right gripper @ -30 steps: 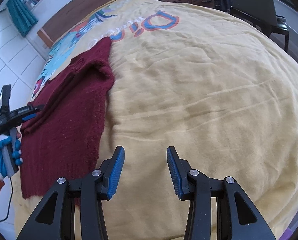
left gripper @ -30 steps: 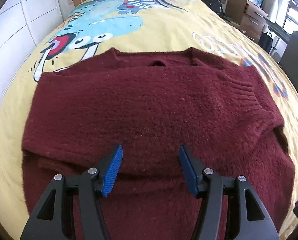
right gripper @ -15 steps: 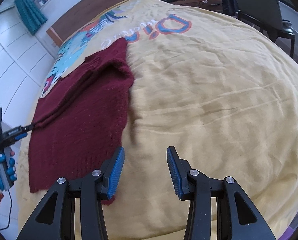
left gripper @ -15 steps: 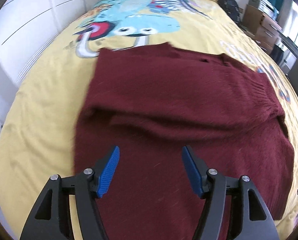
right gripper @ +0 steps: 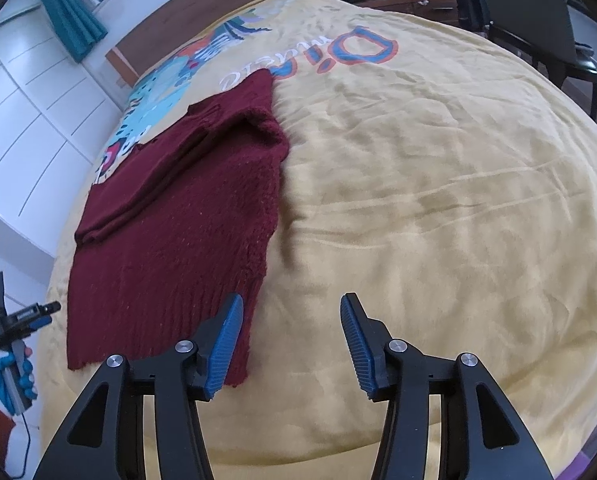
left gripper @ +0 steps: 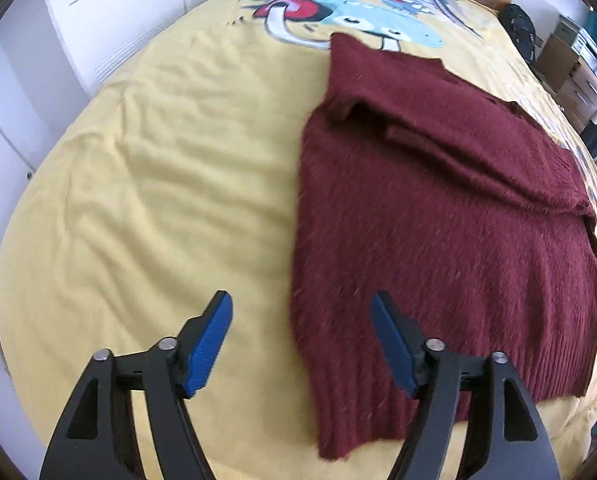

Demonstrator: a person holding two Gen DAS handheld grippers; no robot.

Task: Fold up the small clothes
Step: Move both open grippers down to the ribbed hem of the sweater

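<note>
Left gripper (left gripper: 300, 336): jaws apart, just been widening, nothing gripped; we saw it above sweater's left edge, lower centre of frame.
Right gripper (right gripper: 290, 340): jaws apart, just been widening, empty; left pad over hem corner.
Sweater (right gripper: 178, 216): maroon knit, sleeves folded in, flat on yellow bedspread (right gripper: 438, 200), left half of right view.
Step, we judged: between folds.
Next: both claws to pinch hem corners, carry hem toward collar.

Maroon knit on a yellow printed bedspread

The sweater (left gripper: 438, 216) is plain dark maroon; the bedspread (left gripper: 158, 184) is pale yellow with a turquoise, red and white cartoon print and blue-and-orange lettering (right gripper: 362, 54). Gripper pads (right gripper: 224, 344) are blue.
</note>
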